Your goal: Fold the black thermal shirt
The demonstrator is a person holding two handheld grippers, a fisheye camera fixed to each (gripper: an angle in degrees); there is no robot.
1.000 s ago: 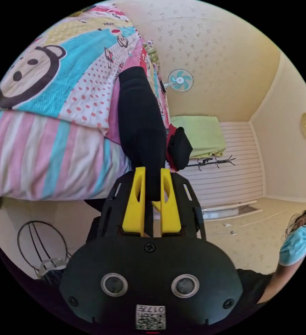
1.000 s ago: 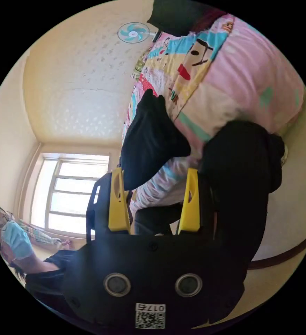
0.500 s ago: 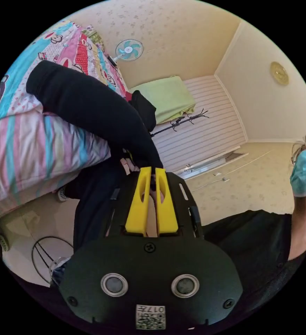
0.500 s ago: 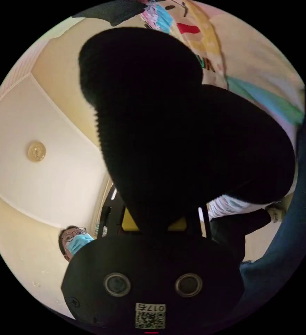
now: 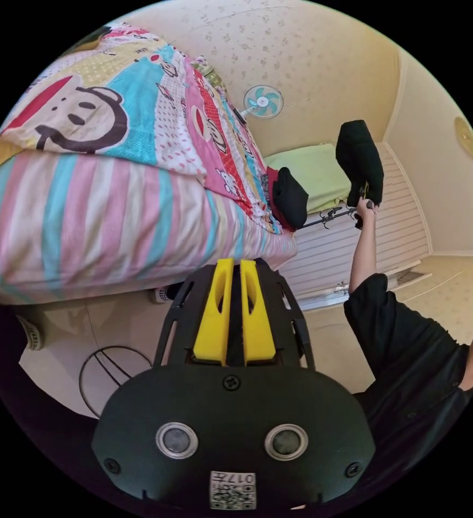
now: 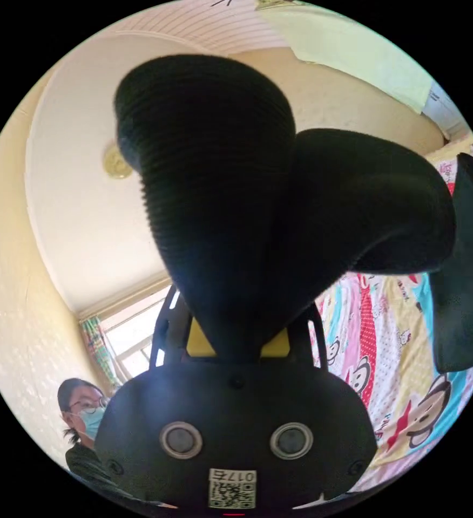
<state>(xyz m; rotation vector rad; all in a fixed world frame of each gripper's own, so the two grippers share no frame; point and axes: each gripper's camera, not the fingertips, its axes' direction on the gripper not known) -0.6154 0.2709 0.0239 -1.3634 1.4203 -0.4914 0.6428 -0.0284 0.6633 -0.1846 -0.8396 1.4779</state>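
Observation:
The black thermal shirt hangs in a ribbed bunch over my right gripper, which is shut on it; the cloth hides most of both yellow jaws. In the left gripper view the same shirt is held up in the air beyond the foot of the bed, in the right gripper at the end of a raised arm. My left gripper is low beside the bed, jaws shut with no cloth in them.
The bed has a cartoon monkey cover. Another dark garment lies at its edge, and dark cloth sits at the right. A fan, a coat rack and a wire ring stand around.
My left gripper let go of the shirt and now sits shut and empty by the bed. My right gripper, open a second ago, closed on the shirt and lifted it clear of the bed.

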